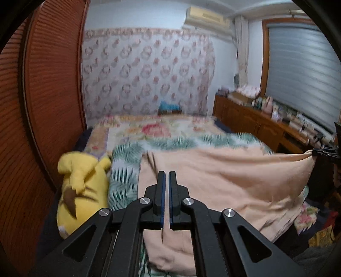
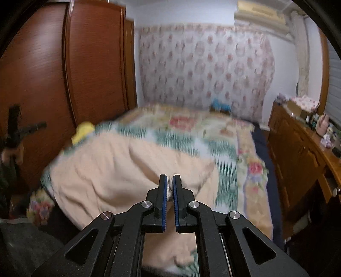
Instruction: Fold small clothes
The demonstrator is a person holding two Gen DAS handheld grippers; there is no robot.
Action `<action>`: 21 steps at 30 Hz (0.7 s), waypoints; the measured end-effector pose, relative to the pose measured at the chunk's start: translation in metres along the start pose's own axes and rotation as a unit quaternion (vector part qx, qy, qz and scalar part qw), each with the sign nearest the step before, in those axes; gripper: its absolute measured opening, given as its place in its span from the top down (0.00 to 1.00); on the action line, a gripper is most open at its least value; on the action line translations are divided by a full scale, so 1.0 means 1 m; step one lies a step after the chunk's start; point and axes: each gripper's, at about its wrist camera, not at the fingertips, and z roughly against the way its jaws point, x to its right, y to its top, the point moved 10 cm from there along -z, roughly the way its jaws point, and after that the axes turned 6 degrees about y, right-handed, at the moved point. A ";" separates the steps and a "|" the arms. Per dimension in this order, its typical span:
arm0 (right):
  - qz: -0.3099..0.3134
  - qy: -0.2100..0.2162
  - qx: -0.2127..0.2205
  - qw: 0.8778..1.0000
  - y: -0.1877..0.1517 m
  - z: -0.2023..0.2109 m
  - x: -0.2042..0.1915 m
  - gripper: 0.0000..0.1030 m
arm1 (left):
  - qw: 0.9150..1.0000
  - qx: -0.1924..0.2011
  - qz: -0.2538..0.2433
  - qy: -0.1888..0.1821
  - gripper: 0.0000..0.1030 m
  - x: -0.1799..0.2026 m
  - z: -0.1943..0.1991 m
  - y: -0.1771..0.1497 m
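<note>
Left gripper (image 1: 167, 173), black with blue pads, jaws closed to a narrow slit, a fold of peach cloth (image 1: 223, 181) passing under and between the fingers near their base; grip there likely but not plainly visible. Right gripper (image 2: 170, 176), same build, jaws nearly together and pinching a bunched corner of the same peach cloth, seen from the left wrist view as a small black clamp at the far right edge with the fabric pulled into a taut point. Cloth stretched between both grippers, upper edge running roughly straight across, lower part sagging in soft creases over the near edge of the bed (image 1: 132, 136). Beyond the cloth, a leaf-print green and white cover (image 1: 123, 168), then a floral bedspread reaching to a flower-patterned hanging (image 1: 147, 70) on the far wall. Yellow plush toy (image 1: 82, 185) lying just beside the cloth's left edge, against the bed's left side. Reddish wooden wardrobe doors (image 2: 91, 57) close along the left, leaving little room there. To the right, a narrow dark strip of floor between bed and a low wooden cabinet (image 2: 298, 153) crowded with small items. Window blind (image 1: 302, 70) above the cabinet, air conditioner (image 1: 206, 16) high on the wall. Background blurred.
</note>
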 end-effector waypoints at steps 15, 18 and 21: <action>-0.052 -0.043 -0.035 0.997 -0.050 -0.065 0.031 0.63 | 0.993 -0.118 -0.017 0.016 0.56 0.013 -0.052 -0.094; -0.051 -0.040 -0.023 0.998 -0.051 -0.059 0.022 0.47 | 0.990 -0.137 0.005 0.028 0.52 0.002 -0.058 -0.106; -0.051 -0.033 -0.023 0.998 -0.055 -0.063 0.014 0.46 | 0.988 -0.152 0.022 0.035 0.41 -0.005 -0.063 -0.114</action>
